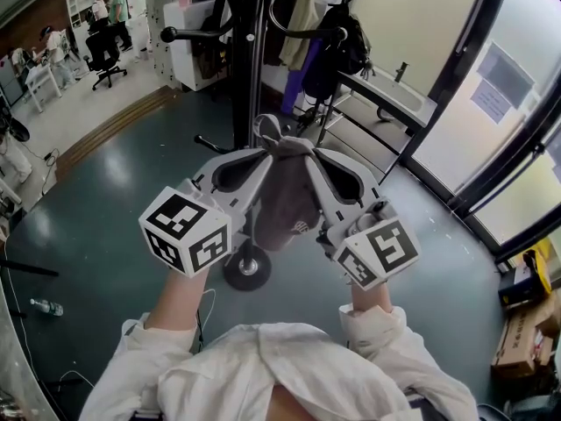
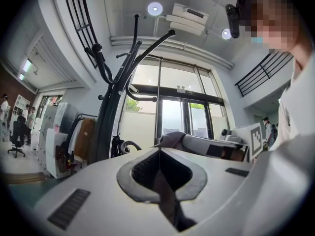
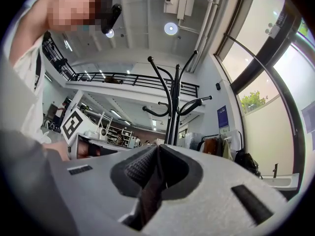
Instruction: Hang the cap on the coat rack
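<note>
A grey-brown cap (image 1: 287,196) hangs between my two grippers in the head view, in front of the black coat rack (image 1: 250,60), above its round base (image 1: 247,268). My left gripper (image 1: 256,158) is shut on the cap's left side, and my right gripper (image 1: 314,156) is shut on its right side. In the left gripper view the jaws (image 2: 159,151) pinch a strip of cap fabric (image 2: 166,193), with the rack (image 2: 115,97) and its hooks rising at the left. In the right gripper view the jaws (image 3: 158,149) clamp fabric (image 3: 150,191); the rack (image 3: 173,107) stands straight ahead.
A clothes rail with hanging garments and a black bag (image 1: 337,46) stands behind the rack. Glass doors (image 1: 491,103) run along the right. Cardboard boxes (image 1: 526,323) sit at the right edge, and a bottle (image 1: 44,307) lies on the floor at the left. An office chair (image 1: 105,55) and people are far back left.
</note>
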A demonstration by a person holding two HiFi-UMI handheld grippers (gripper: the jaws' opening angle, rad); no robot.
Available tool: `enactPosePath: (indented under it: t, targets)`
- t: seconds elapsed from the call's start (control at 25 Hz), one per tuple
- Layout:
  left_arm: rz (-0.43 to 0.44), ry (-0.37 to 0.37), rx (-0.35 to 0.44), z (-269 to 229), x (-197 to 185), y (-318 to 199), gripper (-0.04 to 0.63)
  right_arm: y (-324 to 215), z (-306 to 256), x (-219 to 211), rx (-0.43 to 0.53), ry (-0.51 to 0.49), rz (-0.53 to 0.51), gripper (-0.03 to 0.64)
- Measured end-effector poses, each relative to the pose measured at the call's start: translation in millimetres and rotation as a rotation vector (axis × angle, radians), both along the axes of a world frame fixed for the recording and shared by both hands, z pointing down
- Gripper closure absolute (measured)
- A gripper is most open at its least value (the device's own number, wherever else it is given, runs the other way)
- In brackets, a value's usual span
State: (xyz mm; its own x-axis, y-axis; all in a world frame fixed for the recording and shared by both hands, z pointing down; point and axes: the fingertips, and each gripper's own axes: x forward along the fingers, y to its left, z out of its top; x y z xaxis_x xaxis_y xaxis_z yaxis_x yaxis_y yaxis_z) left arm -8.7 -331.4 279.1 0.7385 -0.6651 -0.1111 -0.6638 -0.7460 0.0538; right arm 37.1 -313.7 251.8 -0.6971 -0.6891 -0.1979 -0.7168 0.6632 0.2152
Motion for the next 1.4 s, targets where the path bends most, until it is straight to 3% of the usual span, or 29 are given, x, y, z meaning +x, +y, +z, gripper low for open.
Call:
enactPosePath:
  t: [0.56,0.8,1.4]
  targets:
    - [0.028,-0.017,0.113,-31.9,2.0,3.9,0.580,5.2,-43.2,1.7,0.115,-0.002,0.010,0.599]
    - [0.042,0.027,0.140,-57.3,11.1,-3.5,0.580,-0.8,-70.5,12.4,0.139,-0.020,0.008,0.599]
    - [0.065,-0.007,0.230,-108.5,14.5,-3.3,0.580,-7.4,-123.2,19.7,0.260,-0.021,0.035,0.598]
